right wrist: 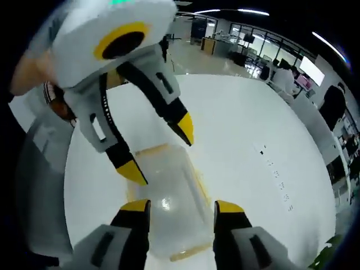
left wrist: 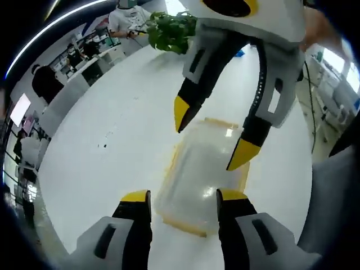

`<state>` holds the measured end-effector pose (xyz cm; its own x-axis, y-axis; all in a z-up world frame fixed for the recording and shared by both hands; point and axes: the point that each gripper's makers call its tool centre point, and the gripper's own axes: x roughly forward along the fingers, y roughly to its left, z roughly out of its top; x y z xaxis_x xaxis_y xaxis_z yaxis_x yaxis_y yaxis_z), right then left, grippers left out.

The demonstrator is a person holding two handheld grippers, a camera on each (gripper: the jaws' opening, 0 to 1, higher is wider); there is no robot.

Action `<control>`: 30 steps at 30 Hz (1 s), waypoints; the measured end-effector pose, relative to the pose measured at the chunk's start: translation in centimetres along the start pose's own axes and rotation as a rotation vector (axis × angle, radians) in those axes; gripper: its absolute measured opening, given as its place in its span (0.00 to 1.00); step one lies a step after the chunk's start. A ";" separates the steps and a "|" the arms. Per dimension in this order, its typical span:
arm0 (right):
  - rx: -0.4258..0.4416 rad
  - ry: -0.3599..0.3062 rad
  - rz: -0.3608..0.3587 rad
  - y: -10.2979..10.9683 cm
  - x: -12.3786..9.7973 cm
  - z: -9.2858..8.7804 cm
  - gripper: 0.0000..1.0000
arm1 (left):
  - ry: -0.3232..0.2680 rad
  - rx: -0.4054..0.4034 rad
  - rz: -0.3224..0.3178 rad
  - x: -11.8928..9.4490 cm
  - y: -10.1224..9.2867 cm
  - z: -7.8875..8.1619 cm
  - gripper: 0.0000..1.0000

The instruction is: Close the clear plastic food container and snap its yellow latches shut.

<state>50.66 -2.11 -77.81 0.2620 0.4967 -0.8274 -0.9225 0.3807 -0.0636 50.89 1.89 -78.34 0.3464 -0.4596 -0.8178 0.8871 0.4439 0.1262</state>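
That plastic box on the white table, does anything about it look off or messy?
Nothing stands out. The clear container sits flat on the white table with its lid on, no spill around it. Both grippers, left and right, hover open above it.

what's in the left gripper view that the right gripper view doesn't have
Left gripper view alone: a leafy green plant at the far end of the white table, with a person in a white top behind it, and the right tongs reaching in from above.

Right gripper view alone: the left tongs coming in from the upper left, and a row of small dark marks on the tabletop.

Both: the clear container with yellow edges lying on the table between open tongs, lid on.
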 end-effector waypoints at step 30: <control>0.435 -0.182 -0.152 0.5 -0.3 -0.8 0.40 | -0.122 -0.405 0.252 -0.6 1.2 -0.7 0.46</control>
<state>49.88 -2.66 -78.07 0.4652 0.5235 -0.7138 -0.6766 0.7303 0.0946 51.55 3.28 -78.08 0.5897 -0.3752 -0.7152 0.5897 0.8051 0.0639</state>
